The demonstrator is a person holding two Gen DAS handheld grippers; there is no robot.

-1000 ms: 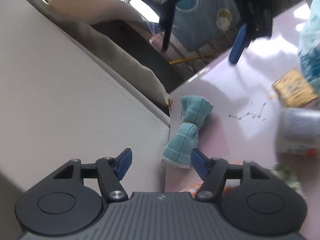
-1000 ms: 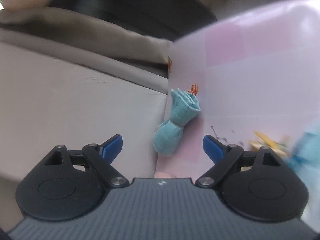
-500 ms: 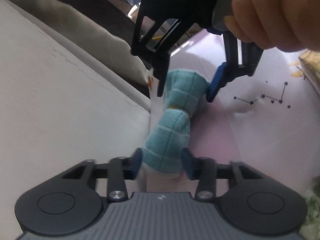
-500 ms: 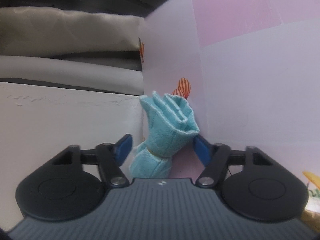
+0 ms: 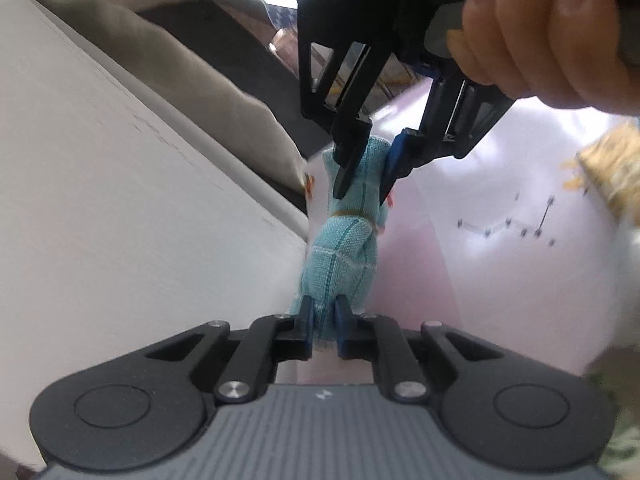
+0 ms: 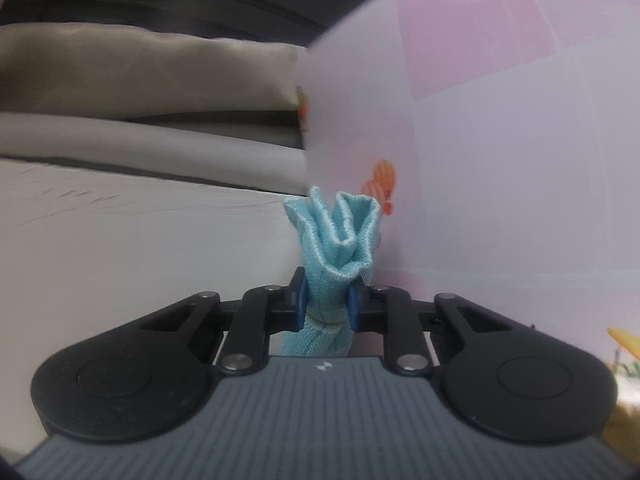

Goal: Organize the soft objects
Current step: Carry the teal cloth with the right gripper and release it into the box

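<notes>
A teal cloth, rolled and tied at its middle with a thin band, lies at the left edge of the pink mat. My left gripper is shut on its near end. In the same view my right gripper, held by a hand, comes from above onto the far end. In the right wrist view the right gripper has its jaws closing, and the pads press the cloth, whose folded end fans out above them.
A white surface borders the mat on the left, with a beige cushion beyond it. A blurred golden packet lies at the mat's right. Orange balloon prints mark the mat beside the cloth.
Both grippers came in on the teal cloth from opposite ends and went from wide open to closed on it. The cloth's far end is now pinched and stands up.
</notes>
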